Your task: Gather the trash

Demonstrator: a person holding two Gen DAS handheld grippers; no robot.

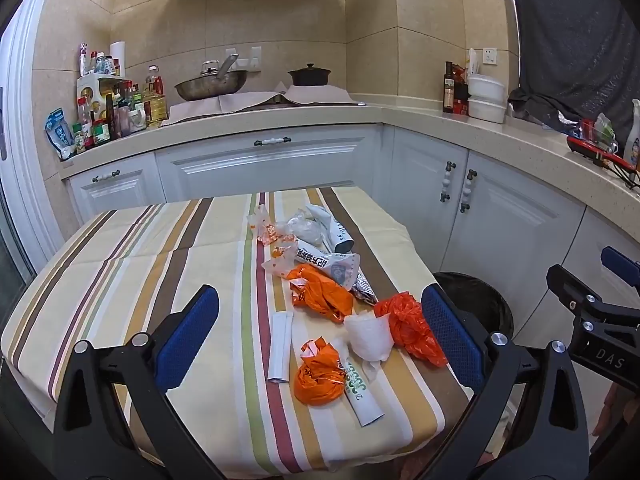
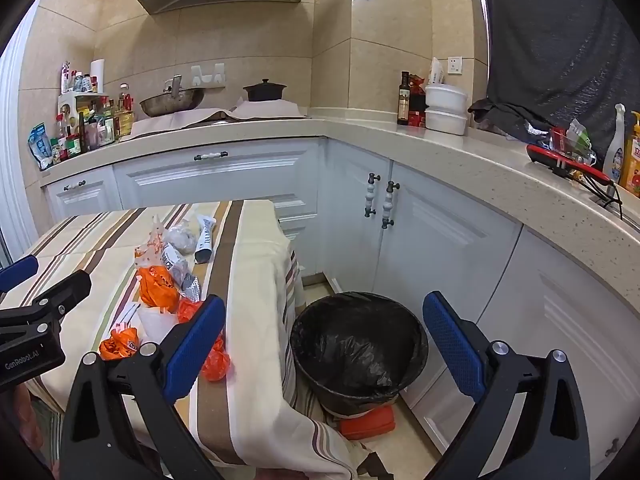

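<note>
The left gripper [image 1: 320, 336] hangs with jaws wide apart and empty, the trash on the desk [image 1: 120, 248] between and just beyond them: a knotted orange bag [image 1: 318, 380], a white paper wad [image 1: 370, 338], a paper sleeve [image 1: 366, 396]. The right gripper [image 2: 324, 344] (jaws equally spread, holding nothing) frames the black-lined bin [image 2: 358, 354] on the floor. Judging risk: thin bags could slip or snag neighbours, dragging litter off the desk edge. Legible writing: "DAS" and "GenRobot.AI" on the grippers; wrapper print is unclear.
</note>
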